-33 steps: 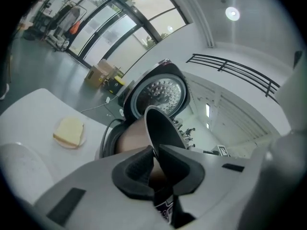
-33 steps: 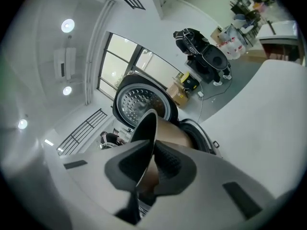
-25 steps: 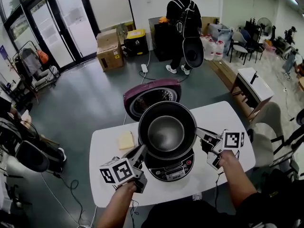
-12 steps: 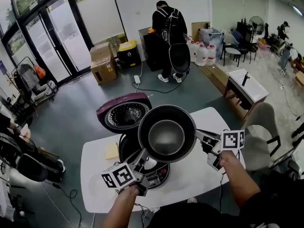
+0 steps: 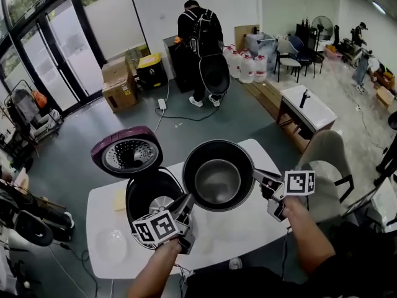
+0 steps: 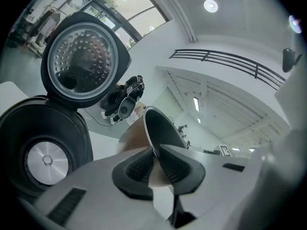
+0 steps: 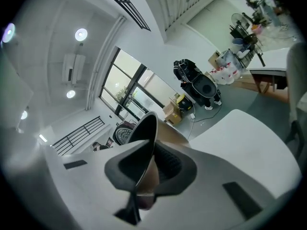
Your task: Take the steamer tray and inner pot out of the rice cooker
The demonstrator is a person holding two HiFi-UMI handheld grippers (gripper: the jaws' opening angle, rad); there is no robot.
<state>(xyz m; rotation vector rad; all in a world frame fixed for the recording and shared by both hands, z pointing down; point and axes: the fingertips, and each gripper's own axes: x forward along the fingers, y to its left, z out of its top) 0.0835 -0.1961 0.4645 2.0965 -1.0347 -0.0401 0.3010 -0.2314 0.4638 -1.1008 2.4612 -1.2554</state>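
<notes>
The dark metal inner pot (image 5: 218,176) hangs in the air over the white table (image 5: 248,228), to the right of the rice cooker (image 5: 149,194). My left gripper (image 5: 186,203) is shut on the pot's near-left rim and my right gripper (image 5: 256,176) is shut on its right rim. In the left gripper view the pads (image 6: 140,166) pinch the thin rim of the pot (image 6: 160,128). The right gripper view shows the same pinch on the pot's rim (image 7: 146,131). The cooker stands open with its purple lid (image 5: 126,152) up, its well showing the heating plate (image 6: 46,160). A pale round item (image 5: 113,244), perhaps the steamer tray, lies on the table at front left.
A yellow cloth (image 5: 120,199) lies left of the cooker. A grey chair (image 5: 325,160) stands to the table's right. A person (image 5: 200,39) stands with their back turned at the far wall, among boxes (image 5: 119,82) and a side table (image 5: 305,107).
Both grippers have carried the pot from above the cooker off to its right and slightly lower. The cooker's empty well now shows at the left.
</notes>
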